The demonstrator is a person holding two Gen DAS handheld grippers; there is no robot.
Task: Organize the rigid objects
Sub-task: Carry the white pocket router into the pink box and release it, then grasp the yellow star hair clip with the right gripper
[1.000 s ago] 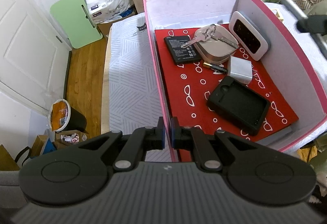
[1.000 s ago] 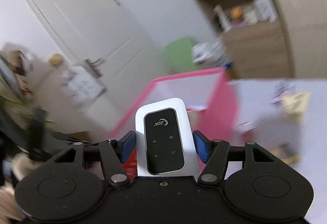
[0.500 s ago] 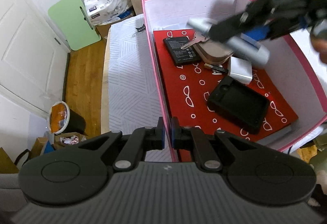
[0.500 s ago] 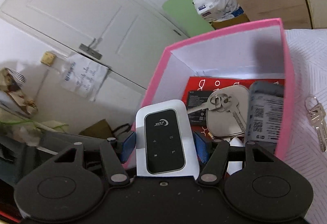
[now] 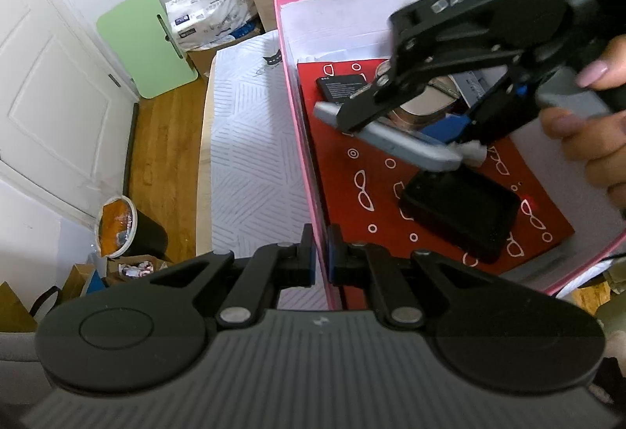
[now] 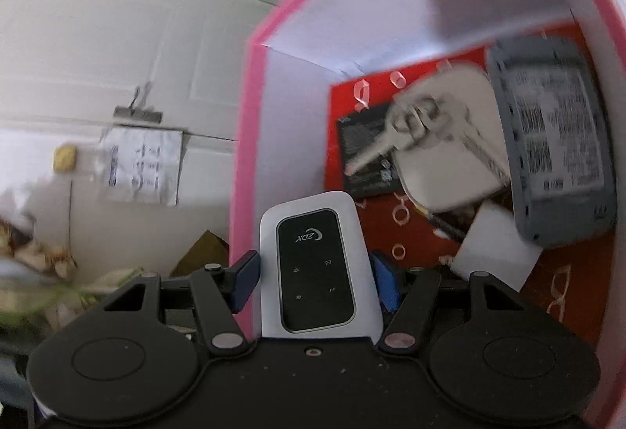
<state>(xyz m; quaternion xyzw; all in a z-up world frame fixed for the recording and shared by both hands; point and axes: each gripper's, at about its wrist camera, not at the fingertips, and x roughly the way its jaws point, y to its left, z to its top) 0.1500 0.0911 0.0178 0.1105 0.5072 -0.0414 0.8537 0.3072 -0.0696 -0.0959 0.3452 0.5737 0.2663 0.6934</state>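
A bedroom corner with a white panelled door (image 5: 51, 85), a strip of wooden floor (image 5: 164, 163) and a table under a white cloth with grey line patterns (image 5: 254, 155) surrounds the pink-edged cardboard box with white inner walls (image 5: 301, 124) that stands on it.

Inside that box, above its red floor sheet printed with white spectacles (image 5: 367, 202), hangs the white pocket router with a black glossy face (image 6: 319, 264). The right gripper (image 6: 315, 278) clamps it by its two long edges, blue pads (image 6: 244, 278) pressed against its sides; from the left wrist view the router shows as a grey-backed slab (image 5: 387, 139) tilted over the box floor, with the person's hand (image 5: 587, 116) behind it.

Below and beyond it lie a black flat battery (image 6: 364, 155), a beige rounded case (image 6: 446, 143) with a bunch of silver keys (image 6: 411, 124) on top, a white square charger block (image 6: 497, 249), a second grey-backed router leaning on the box wall (image 6: 551, 163), and a black rubber case (image 5: 457, 214) nearer the front.

The left gripper (image 5: 321, 262) is closed on the box's near side wall, one blue pad outside and one inside.
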